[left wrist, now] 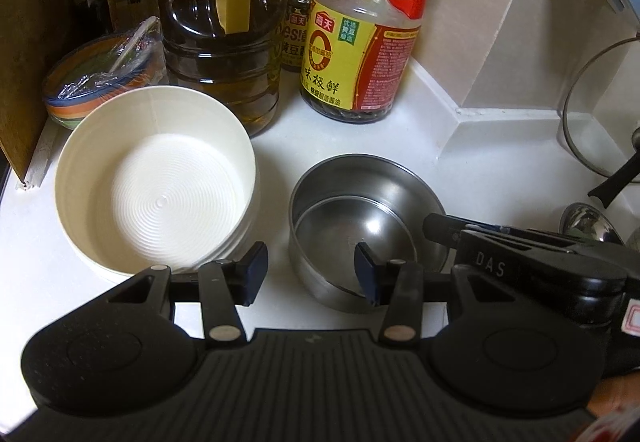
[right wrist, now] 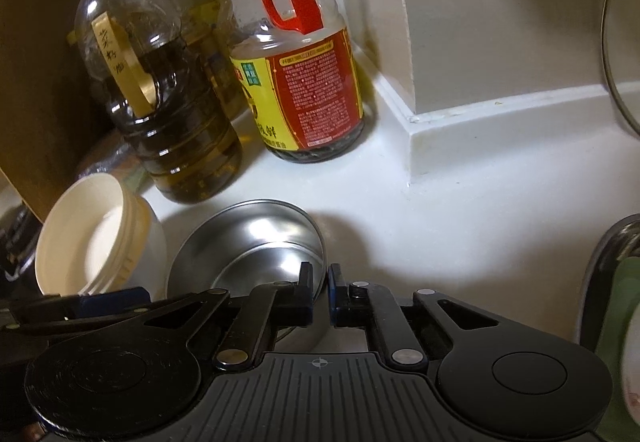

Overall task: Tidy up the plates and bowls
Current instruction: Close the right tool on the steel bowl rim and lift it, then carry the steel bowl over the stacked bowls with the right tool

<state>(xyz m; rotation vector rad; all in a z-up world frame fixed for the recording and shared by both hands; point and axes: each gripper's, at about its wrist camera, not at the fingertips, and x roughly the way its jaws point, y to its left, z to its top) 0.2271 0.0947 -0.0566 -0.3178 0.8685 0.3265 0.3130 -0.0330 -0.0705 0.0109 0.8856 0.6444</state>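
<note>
Right gripper (right wrist: pixel 320 296): pinched tight on the steel bowl (right wrist: pixel 256 242) rim.
Left gripper (left wrist: pixel 311 274): partly open, empty, one finger inside that bowl.
White bowl (left wrist: pixel 160 186): just beside.

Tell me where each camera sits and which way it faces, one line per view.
Left wrist: on the left claw, angled down at the white bowl and steel bowl; its open fingers and the right claw show.
Right wrist: on the right claw, angled down at the counter corner; its fingers pinch the steel bowl's rim.
Shared: both bowls, oil bottle, soy sauce bottle.
</note>
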